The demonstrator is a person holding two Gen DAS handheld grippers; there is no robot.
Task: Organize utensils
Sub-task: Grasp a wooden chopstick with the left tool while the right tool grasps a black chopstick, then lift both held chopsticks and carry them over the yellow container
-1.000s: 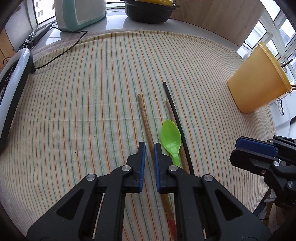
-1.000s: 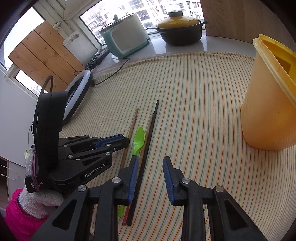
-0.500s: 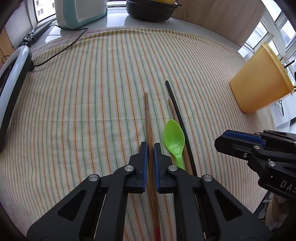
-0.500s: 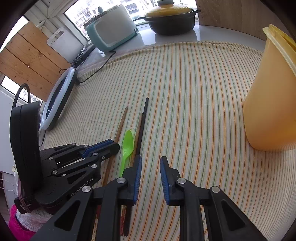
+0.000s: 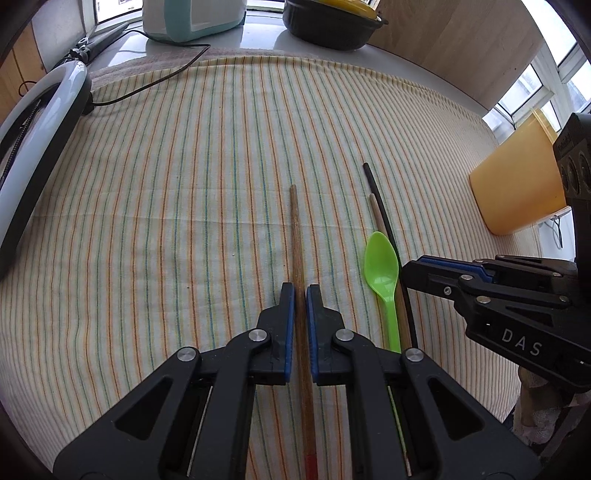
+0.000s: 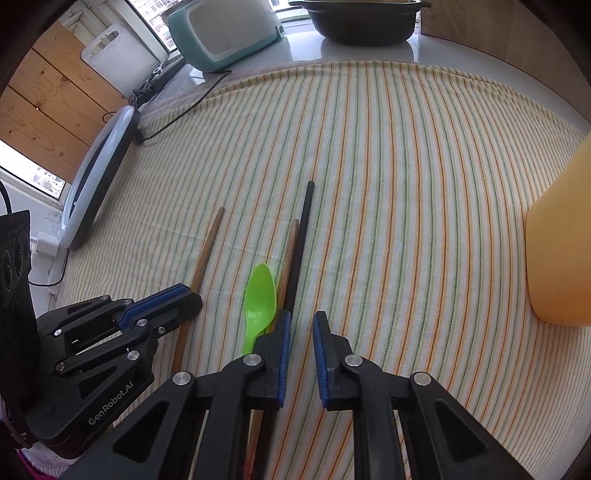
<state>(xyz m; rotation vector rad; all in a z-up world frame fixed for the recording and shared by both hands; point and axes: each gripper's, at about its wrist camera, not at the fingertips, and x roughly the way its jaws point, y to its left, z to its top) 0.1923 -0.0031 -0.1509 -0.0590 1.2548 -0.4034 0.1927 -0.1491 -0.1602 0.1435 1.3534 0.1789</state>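
On a table draped in a cream cloth with orange and green stripes (image 5: pixel 184 221), we see the left hand-held gripper (image 5: pixel 300 291) with its blue-padded jaws drawn together around a brown wooden chopstick (image 5: pixel 295 229), which runs between the pads and points away from the camera along the cloth. From the right wrist view the same chopstick (image 6: pixel 207 251) passes under the tips of the left hand-held gripper (image 6: pixel 184 299).

Just to its right lie three more utensils side by side: a bright green plastic spoon (image 5: pixel 382 266), bowl facing up; a second brown wooden chopstick (image 5: pixel 376 210), partly beneath the spoon; and a long black chopstick (image 5: pixel 380 206) touching that one.

We find the right hand-held gripper (image 6: pixel 299 321) with its jaws apart and nothing between them, poised low over the near ends of the black chopstick (image 6: pixel 301 236) and the spoon (image 6: pixel 260 295); its left finger sits over the black chopstick.

An orange plastic tub (image 5: pixel 517 184) stands well apart to the right. At the far edge are a teal-and-white rice cooker (image 6: pixel 229 33), a black pot (image 6: pixel 362 22) and, to the left, a white ring light (image 5: pixel 33 122).
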